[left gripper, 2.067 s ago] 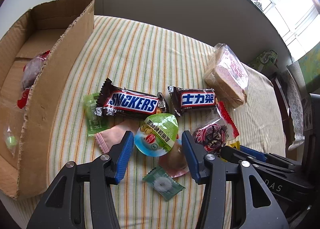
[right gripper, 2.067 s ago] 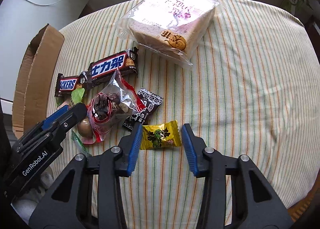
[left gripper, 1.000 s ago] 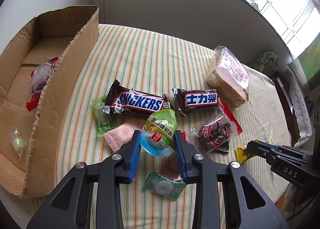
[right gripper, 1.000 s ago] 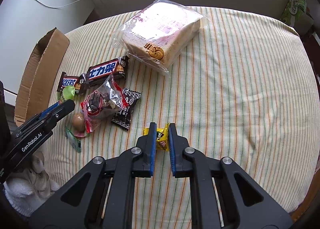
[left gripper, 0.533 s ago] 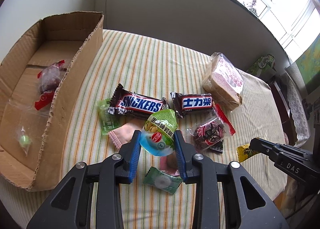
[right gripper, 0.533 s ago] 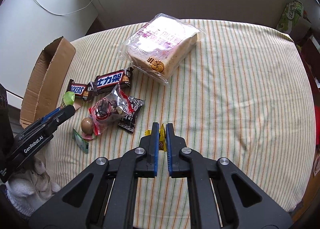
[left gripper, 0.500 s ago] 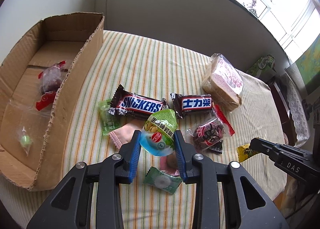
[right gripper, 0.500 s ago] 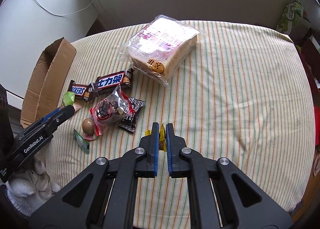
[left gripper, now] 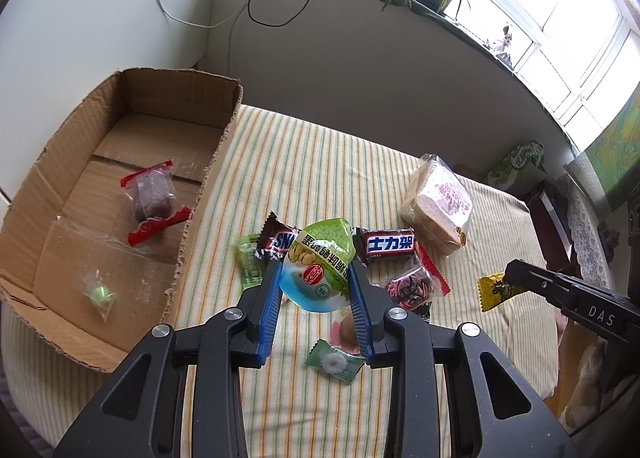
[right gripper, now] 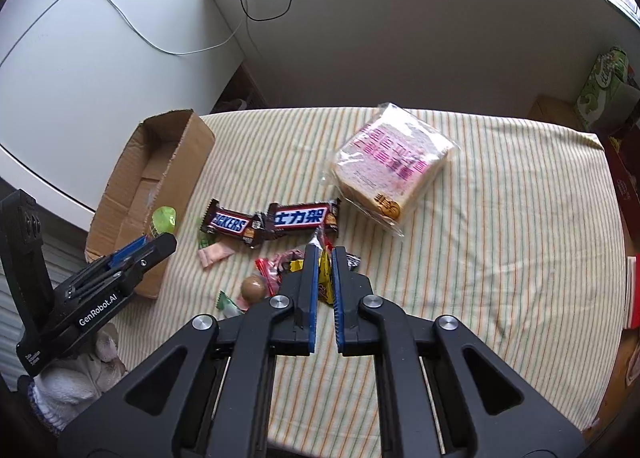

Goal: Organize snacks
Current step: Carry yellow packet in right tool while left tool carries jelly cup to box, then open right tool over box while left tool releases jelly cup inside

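Note:
My left gripper (left gripper: 316,282) is shut on a green-lidded jelly cup (left gripper: 318,270) and holds it above the snack pile, right of the cardboard box (left gripper: 208,174). The cup also shows in the right wrist view (right gripper: 162,220). My right gripper (right gripper: 324,258) is shut on a yellow candy (right gripper: 325,278), lifted above the striped table; the candy also shows in the left wrist view (left gripper: 496,290). On the table lie a Snickers bar (right gripper: 232,223), a second chocolate bar (right gripper: 302,218), a wrapped bread slice (right gripper: 394,166) and small candies.
The box holds a red-ended plum packet (left gripper: 152,198) and a small green candy (left gripper: 100,294). A green mint (left gripper: 334,364), a pink wrapper (right gripper: 216,254) and a brown ball candy (right gripper: 253,287) lie near the front edge. Walls and a windowsill stand behind the striped table (right gripper: 500,238).
Both grippers have risen with their snacks. The left one has carried the jelly cup up and toward the box. The right one has lifted the yellow candy off the table.

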Action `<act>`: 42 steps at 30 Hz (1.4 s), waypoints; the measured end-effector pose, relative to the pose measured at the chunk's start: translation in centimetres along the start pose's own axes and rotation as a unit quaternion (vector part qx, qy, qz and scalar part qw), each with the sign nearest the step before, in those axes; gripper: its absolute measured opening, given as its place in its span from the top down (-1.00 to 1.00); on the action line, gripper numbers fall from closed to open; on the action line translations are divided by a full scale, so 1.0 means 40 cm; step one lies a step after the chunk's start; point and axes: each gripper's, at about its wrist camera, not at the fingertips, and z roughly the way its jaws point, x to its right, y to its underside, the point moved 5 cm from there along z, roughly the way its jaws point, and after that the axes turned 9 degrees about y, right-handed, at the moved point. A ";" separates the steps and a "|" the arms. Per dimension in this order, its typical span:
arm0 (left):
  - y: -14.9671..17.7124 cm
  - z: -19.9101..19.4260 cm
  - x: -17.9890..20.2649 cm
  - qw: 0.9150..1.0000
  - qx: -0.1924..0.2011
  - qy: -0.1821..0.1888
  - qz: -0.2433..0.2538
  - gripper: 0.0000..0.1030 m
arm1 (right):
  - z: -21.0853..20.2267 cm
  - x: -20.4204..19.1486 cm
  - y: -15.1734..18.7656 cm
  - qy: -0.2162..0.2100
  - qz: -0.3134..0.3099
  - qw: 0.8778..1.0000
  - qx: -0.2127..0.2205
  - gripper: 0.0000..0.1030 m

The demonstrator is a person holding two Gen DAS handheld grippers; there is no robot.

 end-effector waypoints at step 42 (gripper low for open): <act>0.018 -0.175 -0.347 0.987 0.066 -0.088 -0.116 0.37 | 0.180 -0.615 -0.189 -0.079 -0.184 0.980 0.007 0.87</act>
